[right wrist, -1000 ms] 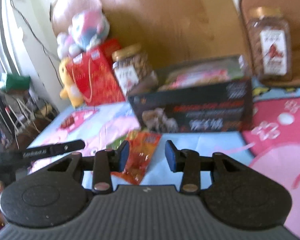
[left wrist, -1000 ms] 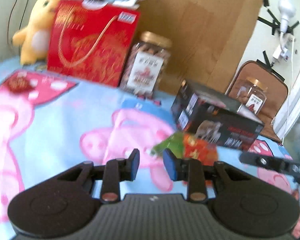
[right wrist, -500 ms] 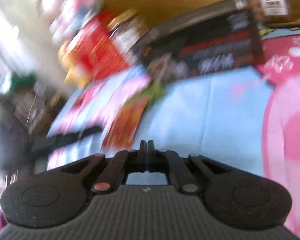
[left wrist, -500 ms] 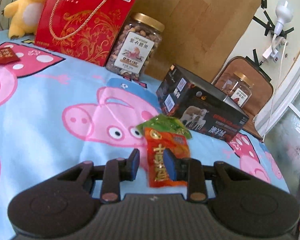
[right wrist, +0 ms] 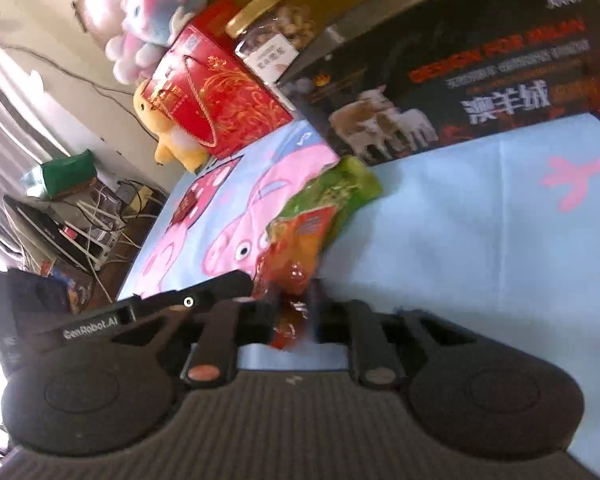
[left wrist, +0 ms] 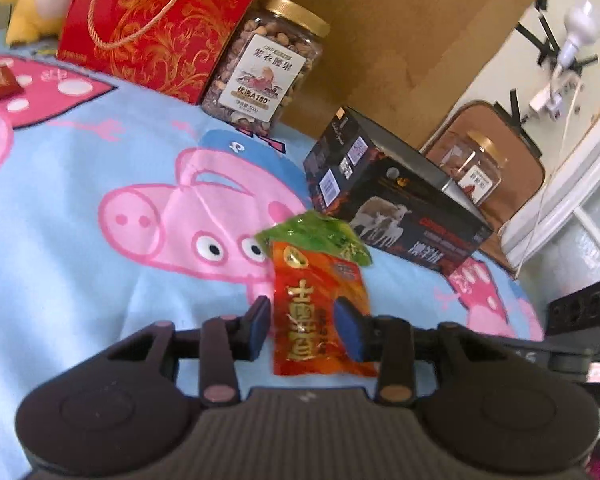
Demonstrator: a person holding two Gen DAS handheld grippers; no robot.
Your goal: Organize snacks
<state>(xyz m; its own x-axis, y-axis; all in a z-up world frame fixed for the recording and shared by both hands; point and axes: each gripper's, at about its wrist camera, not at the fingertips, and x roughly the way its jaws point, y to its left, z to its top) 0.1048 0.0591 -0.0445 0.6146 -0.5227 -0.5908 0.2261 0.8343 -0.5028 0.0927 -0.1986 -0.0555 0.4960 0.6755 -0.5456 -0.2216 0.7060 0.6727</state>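
Right now my left gripper is opening, orange snack packet between its blue pads, untouched, lying flat on the cartoon bedsheet near the black box. My right gripper is narrow and opening, packet end between its fingers.

A lived-in room of a home, probably a bedroom.

A soft cartoon pig sheet covers the surface, and plush toys sit by a red gift bag and a jar of nuts. Loose cables lie on the floor beside a curtain; a bulb is taped to the wall.
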